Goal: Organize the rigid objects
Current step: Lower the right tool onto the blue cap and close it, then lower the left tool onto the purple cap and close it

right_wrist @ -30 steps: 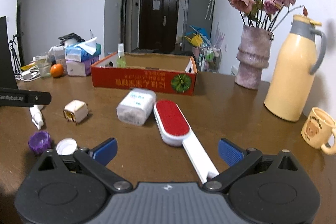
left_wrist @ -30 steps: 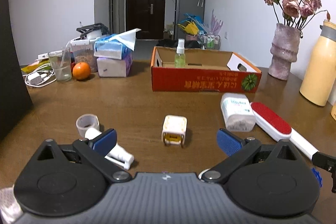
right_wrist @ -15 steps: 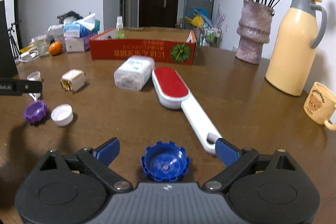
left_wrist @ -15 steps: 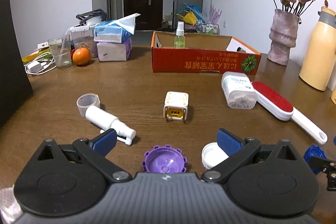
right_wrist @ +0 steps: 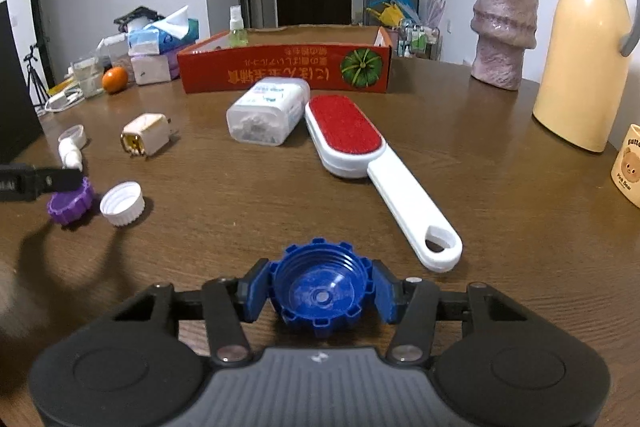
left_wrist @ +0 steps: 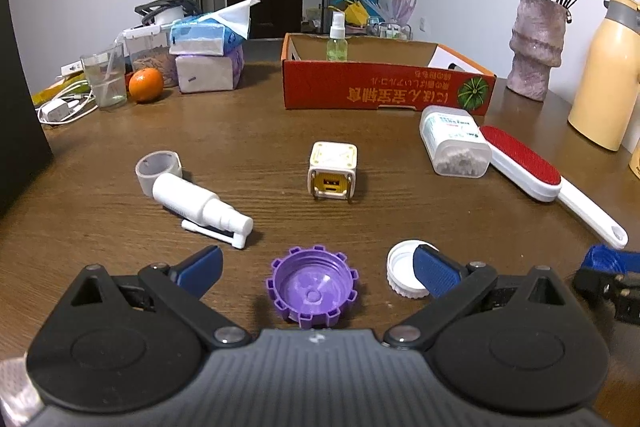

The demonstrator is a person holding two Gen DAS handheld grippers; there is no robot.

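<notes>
Blue cap (right_wrist: 320,293) between closing right fingers (right_wrist: 252,293), pads touching.

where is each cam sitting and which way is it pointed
Left wrist: sits on the left tool, facing forward and down across the table toward the red box; its own open fingers flank the purple cap, and the right tool's tip shows at the right edge.
Right wrist: sits on the right tool, facing the same way; its fingers are closing on the blue cap, and the left tool's tip shows at the left edge.
Shared: purple cap, white cap, lint brush, red box.
</notes>
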